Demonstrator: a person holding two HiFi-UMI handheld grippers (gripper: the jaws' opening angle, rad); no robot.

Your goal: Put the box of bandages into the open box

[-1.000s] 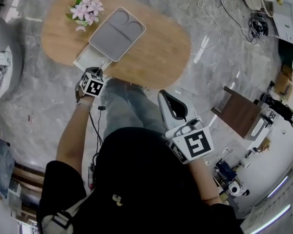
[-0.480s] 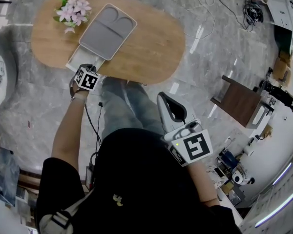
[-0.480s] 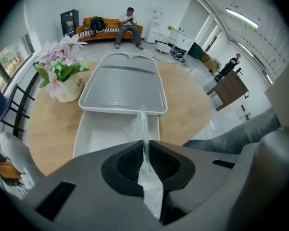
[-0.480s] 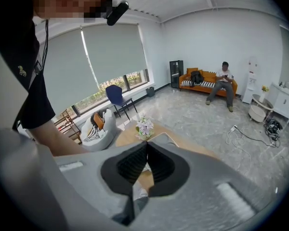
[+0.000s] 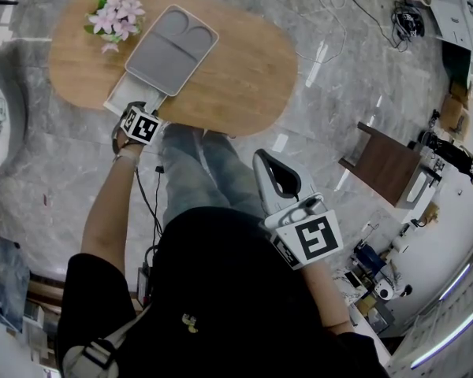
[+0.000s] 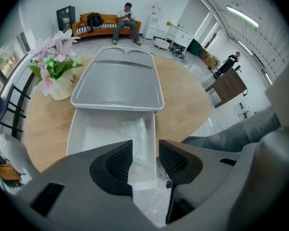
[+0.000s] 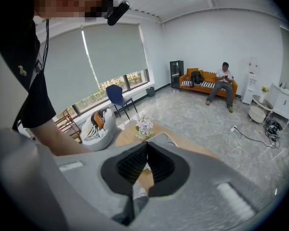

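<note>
An open white box [image 5: 123, 96] sits at the near edge of the oval wooden table [image 5: 236, 69], its grey lid [image 5: 171, 50] tilted up behind it. My left gripper [image 5: 135, 107] hangs over the box's near end. In the left gripper view its jaws [image 6: 145, 153] are opening, and the clear-wrapped box of bandages [image 6: 140, 141] lies between the pads, reaching down into the white box [image 6: 94, 134]. A gap shows beside the right pad. My right gripper [image 5: 268, 160] is shut and empty, held back near the person's body.
A pot of pink flowers [image 5: 113, 16] stands at the table's far left, beside the lid. A brown side table [image 5: 390, 181] stands on the floor at right, with cables [image 5: 331, 6] beyond. A person sits on an orange sofa [image 6: 106, 25] far off.
My left gripper has moved forward to the near end of the white box. The right gripper has stayed in place.
</note>
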